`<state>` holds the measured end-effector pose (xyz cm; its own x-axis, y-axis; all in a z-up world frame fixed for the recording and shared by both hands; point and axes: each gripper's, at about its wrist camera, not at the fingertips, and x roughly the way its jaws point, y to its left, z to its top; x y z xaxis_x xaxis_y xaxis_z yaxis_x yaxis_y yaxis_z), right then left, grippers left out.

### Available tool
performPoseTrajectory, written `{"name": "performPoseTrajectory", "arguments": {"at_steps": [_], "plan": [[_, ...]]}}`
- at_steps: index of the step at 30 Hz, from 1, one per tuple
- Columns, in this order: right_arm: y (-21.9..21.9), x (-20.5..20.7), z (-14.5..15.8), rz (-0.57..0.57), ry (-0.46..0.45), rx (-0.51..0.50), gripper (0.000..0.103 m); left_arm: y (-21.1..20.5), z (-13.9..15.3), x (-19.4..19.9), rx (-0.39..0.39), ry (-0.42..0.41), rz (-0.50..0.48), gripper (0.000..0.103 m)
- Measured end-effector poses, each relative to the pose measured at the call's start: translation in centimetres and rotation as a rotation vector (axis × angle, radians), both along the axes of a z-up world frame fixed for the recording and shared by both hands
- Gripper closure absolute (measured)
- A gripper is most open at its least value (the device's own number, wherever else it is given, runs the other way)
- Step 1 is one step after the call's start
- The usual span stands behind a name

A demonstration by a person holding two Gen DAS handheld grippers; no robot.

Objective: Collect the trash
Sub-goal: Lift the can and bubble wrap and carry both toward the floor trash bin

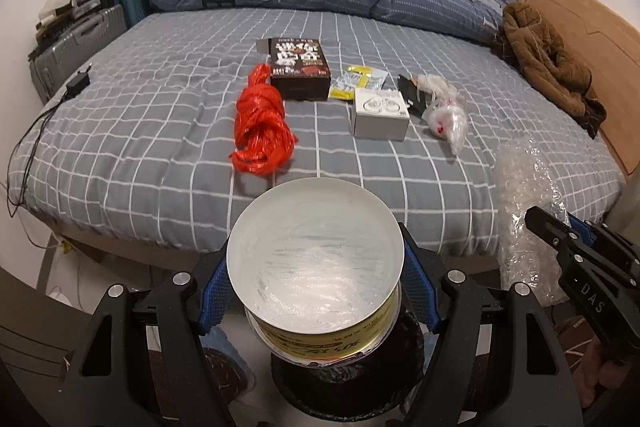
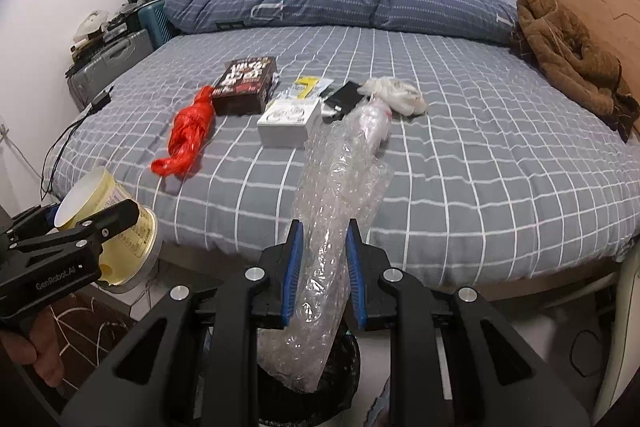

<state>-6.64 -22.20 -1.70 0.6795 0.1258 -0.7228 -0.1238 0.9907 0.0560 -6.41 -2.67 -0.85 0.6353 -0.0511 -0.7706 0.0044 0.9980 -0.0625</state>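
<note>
Carrying two pieces of trash at once, the person appears to be at the disposal step, with several items left on the bed (image 1: 160, 131).

Left wrist view: the left tool (image 1: 316, 291) stands fairly wide, its blue ribbed pads clamped on the sides of a round paper cup (image 1: 316, 255) with a white, slightly streaked interior and a yellow printed wall. Directly below the cup sits a dark, round-mouthed bin (image 1: 380, 379) lined in black. At far right the right tool (image 1: 560, 235) shows with crinkled bubble wrap (image 1: 528, 203). On the grey checked bed lie a red bundle of plastic twine (image 1: 262, 123), a dark printed carton (image 1: 298, 67), a yellow sachet (image 1: 356, 83), a small white box (image 1: 380, 115) and a clear bag (image 1: 448, 115).

Right wrist view: the right tool (image 2: 322, 267) is closed tight on a long, soft roll of the bubble wrap, which hangs down toward the bin's rim (image 2: 348, 351) and rises between the pads toward the bed. At near left the left tool (image 2: 100, 223) holds the cup tilted, mouth up and to the left.

The next move probably calls for opening each tool over the bin, the light wrap likely needing to be well centred so that it does not spring out.
</note>
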Motion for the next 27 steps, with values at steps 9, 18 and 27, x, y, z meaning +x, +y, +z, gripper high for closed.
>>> {"name": "performPoseTrajectory", "arguments": {"at_steps": [9, 18, 27], "plan": [[0.1, -1.4, -2.2, 0.003, 0.055, -0.016, 0.082, -0.3, -1.7, -1.3, 0.010, 0.036, -0.006, 0.032], [0.3, -2.7, -5.5, 0.001, 0.131, -0.013, 0.082, -0.3, -4.8, -2.4, -0.001, 0.095, -0.024, 0.032], [1.4, -2.7, -9.7, 0.021, 0.209, -0.014, 0.082, -0.2, -9.9, -2.5, -0.005, 0.168, -0.032, 0.032]]}}
